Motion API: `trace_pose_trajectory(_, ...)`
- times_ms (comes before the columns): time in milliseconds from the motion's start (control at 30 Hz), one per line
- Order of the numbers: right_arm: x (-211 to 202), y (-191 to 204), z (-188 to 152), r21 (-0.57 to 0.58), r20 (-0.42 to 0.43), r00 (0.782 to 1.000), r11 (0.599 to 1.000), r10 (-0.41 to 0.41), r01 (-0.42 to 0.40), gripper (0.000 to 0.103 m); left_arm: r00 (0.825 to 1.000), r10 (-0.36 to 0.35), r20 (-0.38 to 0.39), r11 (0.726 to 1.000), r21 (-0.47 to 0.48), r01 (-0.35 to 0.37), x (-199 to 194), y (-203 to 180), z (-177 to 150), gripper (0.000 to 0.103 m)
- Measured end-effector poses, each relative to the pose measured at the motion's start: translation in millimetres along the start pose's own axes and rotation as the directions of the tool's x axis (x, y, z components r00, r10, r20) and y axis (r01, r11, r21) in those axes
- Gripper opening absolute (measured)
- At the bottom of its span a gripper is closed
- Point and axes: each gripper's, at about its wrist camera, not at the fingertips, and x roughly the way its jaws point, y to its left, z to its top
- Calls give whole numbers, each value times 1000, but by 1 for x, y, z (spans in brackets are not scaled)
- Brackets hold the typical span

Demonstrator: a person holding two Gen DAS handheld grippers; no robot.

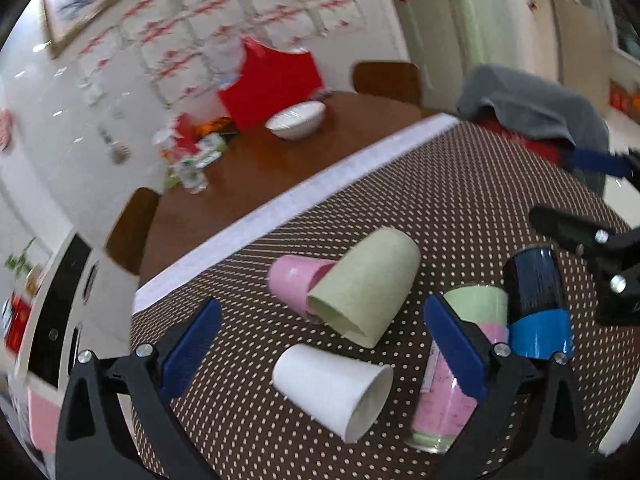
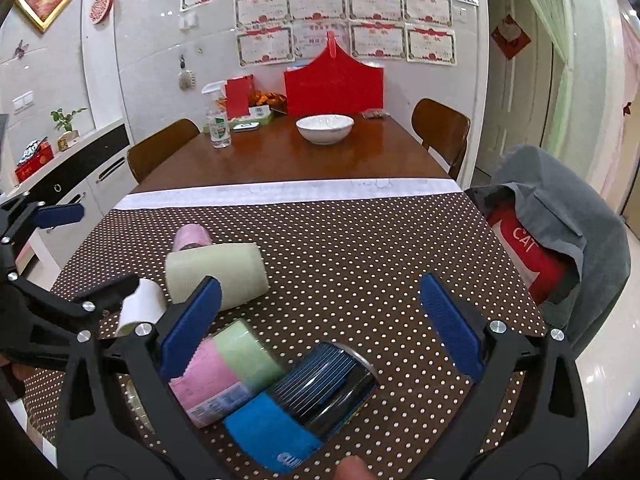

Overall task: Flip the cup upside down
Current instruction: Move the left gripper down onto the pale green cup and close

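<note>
left gripper [image 1: 322,354] jaws apart | right gripper [image 2: 320,322] jaws apart | white paper cup [image 1: 334,390] tapered, sideways on dotted tablecloth [image 1: 460,184]

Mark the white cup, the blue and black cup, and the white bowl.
white cup [image 1: 328,390]: left wrist view, middle of its side wall.
blue and black cup [image 2: 316,394]: right wrist view, its ribbed black side.
white bowl [image 2: 325,131]: right wrist view, its outer wall.

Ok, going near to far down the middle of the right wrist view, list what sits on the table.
Blue and black cup lying on the dotted tablecloth → pale green cup on its side → pink cup behind it → white strip at the cloth's far edge → white bowl on the bare wood → red board at the wall.
</note>
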Motion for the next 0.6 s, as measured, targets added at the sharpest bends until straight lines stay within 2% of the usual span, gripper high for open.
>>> trace_pose_trajectory(133,13,-9,1,18,-21,1000,1000,-8,8,97,995,-71,-71,996,41,74,33,1,11,99)
trace_pose_trajectory(300,27,-23,3,48,-41,999,999,-17,19,97,973,-162,-165,980,86,178,73,3,23,99)
trace_pose_trajectory(433,36,-32,2,74,-55,998,997,-19,23,97,954,-209,-214,959,143,243,93,-4,34,99)
trace_pose_trajectory(600,43,-40,-1,94,-66,998,995,-20,26,97,932,-246,-264,915,252,313,104,-19,39,99)
